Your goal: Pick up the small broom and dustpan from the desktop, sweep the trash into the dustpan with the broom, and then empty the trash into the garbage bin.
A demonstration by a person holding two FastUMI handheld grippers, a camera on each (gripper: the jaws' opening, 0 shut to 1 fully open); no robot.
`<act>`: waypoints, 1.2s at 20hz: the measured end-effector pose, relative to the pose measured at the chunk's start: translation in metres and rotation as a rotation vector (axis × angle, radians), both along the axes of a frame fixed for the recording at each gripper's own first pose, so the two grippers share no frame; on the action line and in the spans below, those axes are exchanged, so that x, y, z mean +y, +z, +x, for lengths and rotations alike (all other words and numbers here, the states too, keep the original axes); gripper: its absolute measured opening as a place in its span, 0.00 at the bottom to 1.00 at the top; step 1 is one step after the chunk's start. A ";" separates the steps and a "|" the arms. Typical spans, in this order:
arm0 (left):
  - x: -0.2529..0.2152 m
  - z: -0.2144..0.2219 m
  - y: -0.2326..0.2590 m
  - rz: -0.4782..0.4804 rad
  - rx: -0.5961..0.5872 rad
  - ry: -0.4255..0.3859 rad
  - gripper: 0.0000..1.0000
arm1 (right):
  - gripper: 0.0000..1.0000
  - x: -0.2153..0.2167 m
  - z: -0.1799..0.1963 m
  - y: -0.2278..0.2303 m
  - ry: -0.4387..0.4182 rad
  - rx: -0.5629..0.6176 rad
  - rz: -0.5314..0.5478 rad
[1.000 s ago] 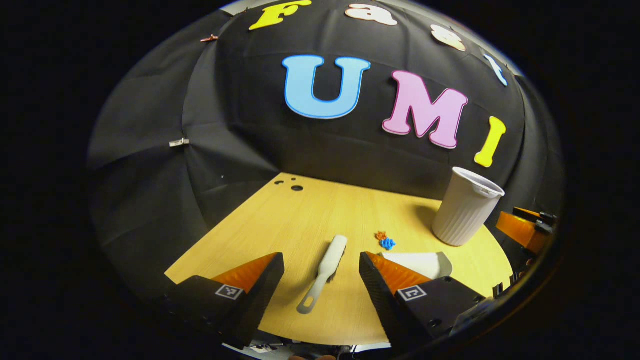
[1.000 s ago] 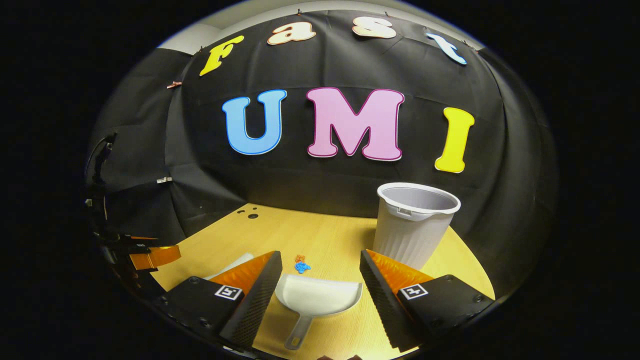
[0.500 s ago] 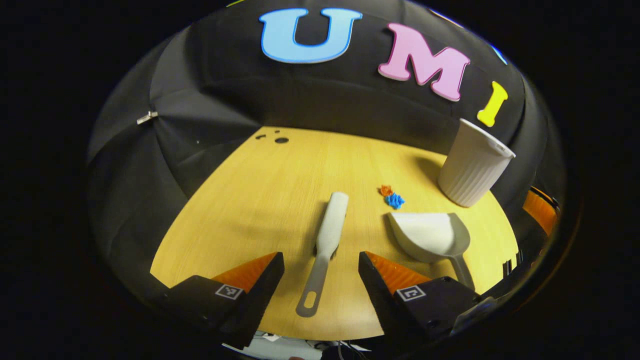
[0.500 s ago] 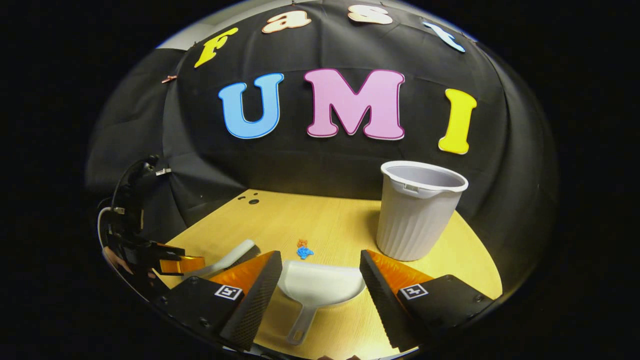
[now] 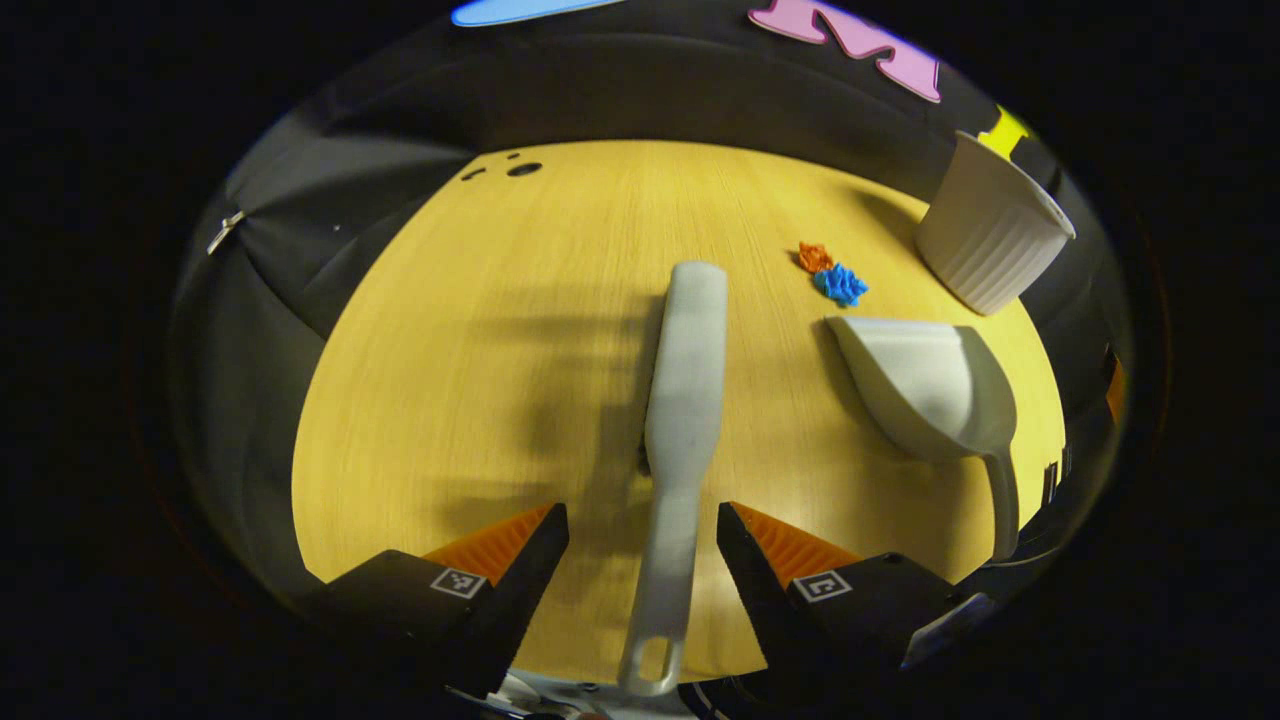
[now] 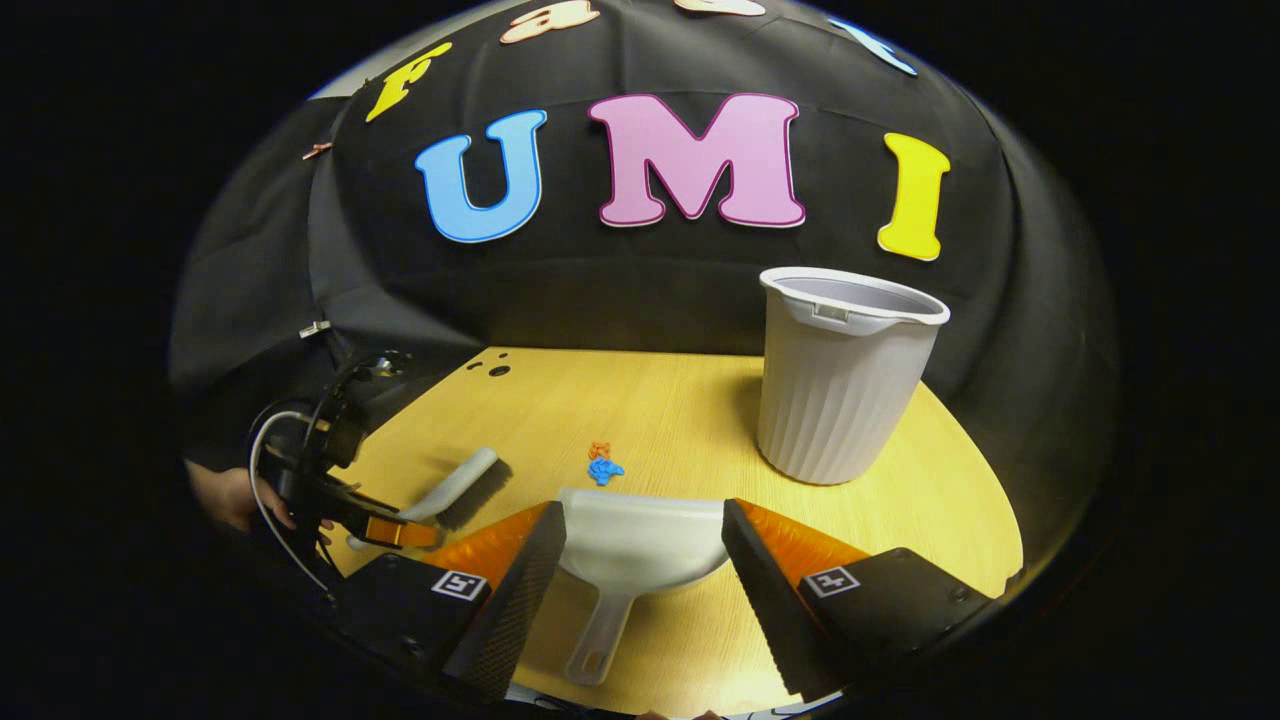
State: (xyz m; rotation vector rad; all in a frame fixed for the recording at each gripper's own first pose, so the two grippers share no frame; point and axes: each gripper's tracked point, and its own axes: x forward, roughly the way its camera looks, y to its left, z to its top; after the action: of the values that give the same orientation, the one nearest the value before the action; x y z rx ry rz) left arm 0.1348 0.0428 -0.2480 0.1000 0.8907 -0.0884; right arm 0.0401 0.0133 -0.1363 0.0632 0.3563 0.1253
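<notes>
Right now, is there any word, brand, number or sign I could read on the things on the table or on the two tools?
Broom, dustpan, bin, table: no words or numbers that can be read.
Left tool: a small black-and-white patterned tag, a code square, no letters.
Right tool: the same kind of square, no letters.

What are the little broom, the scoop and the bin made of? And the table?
Broom, dustpan and bin: probably moulded plastic, pale, matte, smooth; the bin's wall is ribbed. Table: wood-grain surface, possibly laminate; the streaks look very even.
</notes>
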 end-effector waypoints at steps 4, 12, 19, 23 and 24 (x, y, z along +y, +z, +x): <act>-0.002 0.018 -0.010 0.036 0.040 0.008 0.91 | 0.98 -0.005 -0.001 -0.021 0.009 0.070 0.033; -0.022 0.025 -0.010 0.051 0.027 -0.039 0.56 | 0.99 -0.009 0.000 -0.047 0.005 0.184 0.064; -0.023 0.025 -0.007 0.027 -0.055 0.018 0.28 | 0.99 0.018 -0.012 -0.072 0.094 0.320 0.117; -0.024 0.013 0.006 -0.031 -0.098 0.058 0.27 | 0.99 0.019 -0.021 -0.078 0.093 0.372 0.090; -0.023 0.010 0.013 -0.048 -0.117 0.067 0.27 | 0.99 0.018 -0.022 -0.081 0.088 0.387 0.086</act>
State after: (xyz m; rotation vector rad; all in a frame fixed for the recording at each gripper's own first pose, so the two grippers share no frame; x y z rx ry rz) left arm 0.1451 0.0194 -0.2346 0.0300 0.7741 -0.0414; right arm 0.0183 0.0311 -0.2176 0.1581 0.7410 0.2163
